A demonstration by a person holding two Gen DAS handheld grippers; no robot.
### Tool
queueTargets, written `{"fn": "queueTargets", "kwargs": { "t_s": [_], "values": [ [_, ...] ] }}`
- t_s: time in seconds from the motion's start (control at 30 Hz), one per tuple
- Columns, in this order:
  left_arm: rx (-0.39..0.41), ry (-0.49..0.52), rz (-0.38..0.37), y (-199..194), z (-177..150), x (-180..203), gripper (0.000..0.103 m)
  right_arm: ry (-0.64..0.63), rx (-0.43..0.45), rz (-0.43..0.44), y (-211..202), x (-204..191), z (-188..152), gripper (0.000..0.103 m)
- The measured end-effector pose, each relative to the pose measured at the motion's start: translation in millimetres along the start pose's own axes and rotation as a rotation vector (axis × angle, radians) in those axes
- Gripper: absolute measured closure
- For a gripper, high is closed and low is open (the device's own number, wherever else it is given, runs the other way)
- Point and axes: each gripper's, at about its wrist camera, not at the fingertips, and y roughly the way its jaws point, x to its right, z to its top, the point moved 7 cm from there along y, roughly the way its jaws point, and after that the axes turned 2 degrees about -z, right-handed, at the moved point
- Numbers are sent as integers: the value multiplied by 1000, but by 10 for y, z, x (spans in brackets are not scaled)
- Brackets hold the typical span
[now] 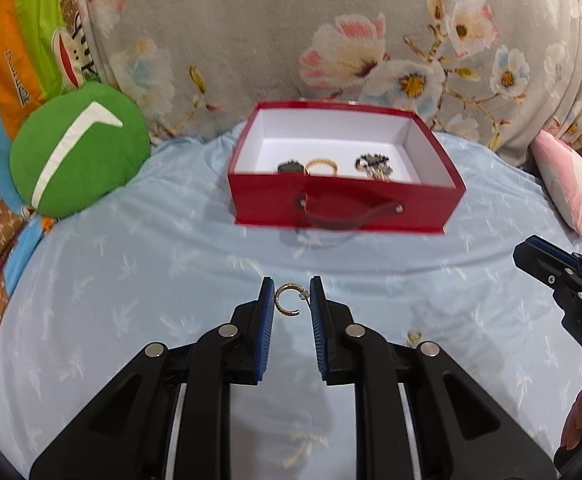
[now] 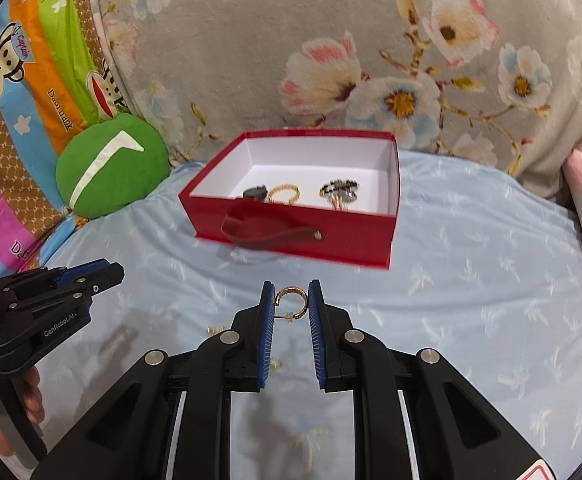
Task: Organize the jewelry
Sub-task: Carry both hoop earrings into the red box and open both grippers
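Left gripper (image 1: 290, 292) stands narrowly parted around a small gold open-hoop earring (image 1: 288, 299); whether the blue pads actually touch it, cannot tell. Right gripper (image 2: 290, 296) looks the same around a second gold hoop earring with a clear back stopper (image 2: 291, 303).

Both hover over the pale blue printed bedsheet (image 1: 131, 280), short of the red open cardboard box with a dark strap handle (image 1: 343, 200), which already holds a gold ring (image 1: 321, 167) and dark pieces.

Risks:
- Thin hoop pivots or slips out between the pads.
- A dropped earring hides in the soft sheet folds.
- Tips clip the box wall and shove it.
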Motion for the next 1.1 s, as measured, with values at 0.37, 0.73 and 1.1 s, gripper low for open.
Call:
{"fn": "queueTargets", "kwargs": {
  "t_s": [0.37, 0.73, 1.1],
  "values": [
    [92, 52, 46, 268, 783, -24, 85, -2, 48, 27, 339, 54, 712, 88],
    [138, 91, 84, 895, 1581, 99, 85, -13, 70, 8, 1020, 179, 1463, 88],
    [92, 94, 116, 1761, 2028, 128, 85, 28, 26, 0, 1876, 406, 1919, 88]
  ]
}}
